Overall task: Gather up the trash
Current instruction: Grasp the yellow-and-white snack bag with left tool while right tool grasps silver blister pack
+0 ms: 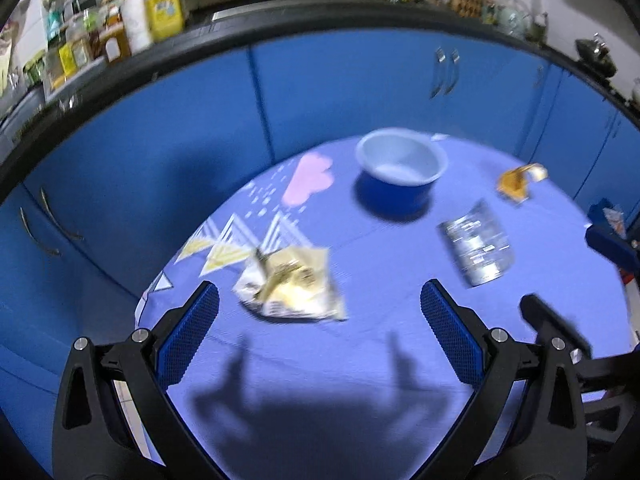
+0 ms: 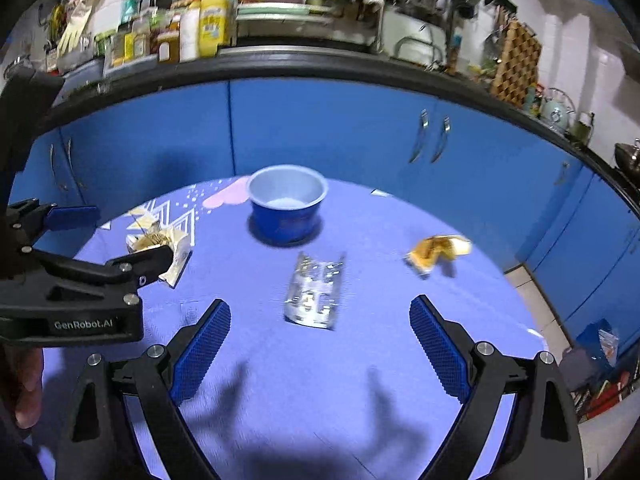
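Observation:
On the round table with a purple cloth lie three pieces of trash. A crumpled yellow-white wrapper lies just ahead of my open left gripper, between its fingers' lines. A silver foil packet lies ahead of my open right gripper. An orange wrapper sits at the far right. A blue bowl, empty inside, stands at the table's far side. Neither gripper holds anything.
Blue cabinet doors curve behind the table under a dark counter edge crowded with bottles. The left gripper's body shows at the left of the right wrist view, over the yellow wrapper. Clutter on the floor lies at the right.

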`<state>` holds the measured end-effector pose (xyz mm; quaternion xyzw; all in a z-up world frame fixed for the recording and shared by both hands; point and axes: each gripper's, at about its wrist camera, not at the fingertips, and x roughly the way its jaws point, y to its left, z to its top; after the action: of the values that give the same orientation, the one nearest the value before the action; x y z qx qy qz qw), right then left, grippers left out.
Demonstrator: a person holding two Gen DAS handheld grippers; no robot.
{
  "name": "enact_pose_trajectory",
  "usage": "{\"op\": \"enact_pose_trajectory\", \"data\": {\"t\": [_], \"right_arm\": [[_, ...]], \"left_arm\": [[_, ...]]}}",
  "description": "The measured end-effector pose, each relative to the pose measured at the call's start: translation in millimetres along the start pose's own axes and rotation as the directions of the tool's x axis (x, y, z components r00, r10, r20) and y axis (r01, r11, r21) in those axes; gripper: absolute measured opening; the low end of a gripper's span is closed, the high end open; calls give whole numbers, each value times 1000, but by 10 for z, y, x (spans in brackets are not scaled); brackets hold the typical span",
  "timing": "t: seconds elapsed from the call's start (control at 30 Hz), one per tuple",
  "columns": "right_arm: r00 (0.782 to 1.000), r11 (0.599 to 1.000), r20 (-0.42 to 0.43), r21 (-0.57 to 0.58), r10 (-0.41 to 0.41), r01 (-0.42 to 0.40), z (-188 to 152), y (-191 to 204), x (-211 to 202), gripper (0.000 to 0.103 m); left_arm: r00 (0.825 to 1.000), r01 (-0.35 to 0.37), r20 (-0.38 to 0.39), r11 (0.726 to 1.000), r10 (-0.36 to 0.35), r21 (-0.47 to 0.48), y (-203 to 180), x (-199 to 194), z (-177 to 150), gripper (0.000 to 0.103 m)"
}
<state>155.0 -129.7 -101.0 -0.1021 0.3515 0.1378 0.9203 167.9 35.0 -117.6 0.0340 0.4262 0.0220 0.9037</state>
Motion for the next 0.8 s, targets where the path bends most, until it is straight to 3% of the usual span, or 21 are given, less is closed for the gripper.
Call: {"op": "enact_pose_trajectory", "data": {"t": [0.37, 0.57, 0.67, 0.7, 0.8], "right_arm": [[997, 1000, -72, 5, 12, -12, 16, 83, 508, 89], [996, 1000, -91, 4, 16, -16, 43, 54, 648, 89], [995, 1000, -97, 7, 26, -25, 52, 38, 687, 87], [994, 999, -100, 9, 34, -33, 56, 40, 700, 86], [988, 998, -138, 20, 68, -66, 39, 37, 776, 61]], "left_arm": [[995, -5, -101, 1000, 4, -13, 196, 589, -24, 99], [994, -2, -108, 1000, -1, -27, 234, 716, -3, 99], [995, 0, -97, 1000, -2, -24, 215, 698, 8, 94], [995, 6, -95, 1000, -8, -23, 206, 692, 13, 90], [996, 21, -91, 999, -23, -26, 171, 711, 51, 75]]}}
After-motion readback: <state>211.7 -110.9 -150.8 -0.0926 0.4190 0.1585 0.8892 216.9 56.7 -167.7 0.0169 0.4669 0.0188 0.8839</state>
